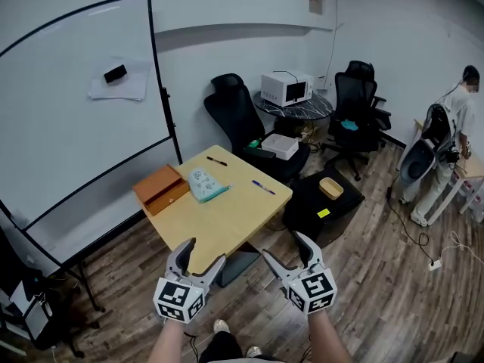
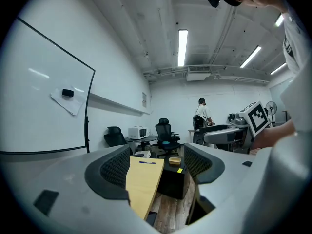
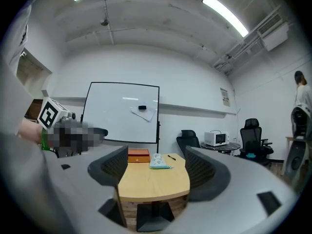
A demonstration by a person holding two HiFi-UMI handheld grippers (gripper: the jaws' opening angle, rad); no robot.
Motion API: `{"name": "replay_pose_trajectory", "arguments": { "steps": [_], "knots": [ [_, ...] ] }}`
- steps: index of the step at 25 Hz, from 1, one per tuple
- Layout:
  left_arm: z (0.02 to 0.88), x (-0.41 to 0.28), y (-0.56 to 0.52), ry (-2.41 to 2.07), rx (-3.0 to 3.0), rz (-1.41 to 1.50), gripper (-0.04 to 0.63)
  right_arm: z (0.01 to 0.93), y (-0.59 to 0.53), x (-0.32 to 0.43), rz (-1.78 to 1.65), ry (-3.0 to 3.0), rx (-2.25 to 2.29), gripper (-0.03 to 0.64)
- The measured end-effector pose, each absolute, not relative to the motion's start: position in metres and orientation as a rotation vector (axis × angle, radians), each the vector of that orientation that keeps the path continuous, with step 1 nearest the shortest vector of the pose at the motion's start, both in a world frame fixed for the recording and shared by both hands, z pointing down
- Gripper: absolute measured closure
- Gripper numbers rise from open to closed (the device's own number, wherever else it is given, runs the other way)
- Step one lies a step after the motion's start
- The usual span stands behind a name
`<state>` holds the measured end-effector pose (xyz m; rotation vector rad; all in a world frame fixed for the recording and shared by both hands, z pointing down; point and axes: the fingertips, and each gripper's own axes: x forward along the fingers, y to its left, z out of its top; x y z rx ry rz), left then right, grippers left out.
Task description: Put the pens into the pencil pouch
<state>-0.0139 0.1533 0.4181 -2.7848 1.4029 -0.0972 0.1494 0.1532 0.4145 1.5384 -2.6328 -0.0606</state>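
Note:
A pale green pencil pouch (image 1: 206, 185) lies on the wooden table (image 1: 227, 218), and it shows small in the right gripper view as the pouch (image 3: 160, 162). A black pen (image 1: 217, 161) rests near the table's far edge, and a blue pen (image 1: 263, 187) lies toward the right edge. The left gripper view catches the blue pen (image 2: 146, 162) too. Both grippers hang in the air short of the table's near corner. My left gripper (image 1: 203, 254) is open and holds nothing. My right gripper (image 1: 283, 248) is open and holds nothing as well.
An orange box (image 1: 160, 189) sits at the table's left end. A whiteboard (image 1: 76, 112) stands to the left. Black office chairs (image 1: 240, 119), a microwave (image 1: 286, 88), a black stool with a tray (image 1: 327, 200) and a person (image 1: 446, 157) are beyond and to the right.

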Motion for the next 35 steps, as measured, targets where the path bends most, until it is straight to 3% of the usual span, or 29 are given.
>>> {"name": "replay_pose_trajectory", "arguments": {
  "steps": [22, 35],
  "knots": [
    [0.427, -0.053, -0.086, 1.337, -2.847, -0.061, 0.275, 0.423, -0.072, 0.124, -0.026, -2.494, 1.623, 0.285],
    [0.44, -0.054, -0.152, 1.309, -2.873, -0.151, 0.275, 0.43, -0.131, 0.124, 0.015, -2.474, 1.616, 0.31]
  ]
}}
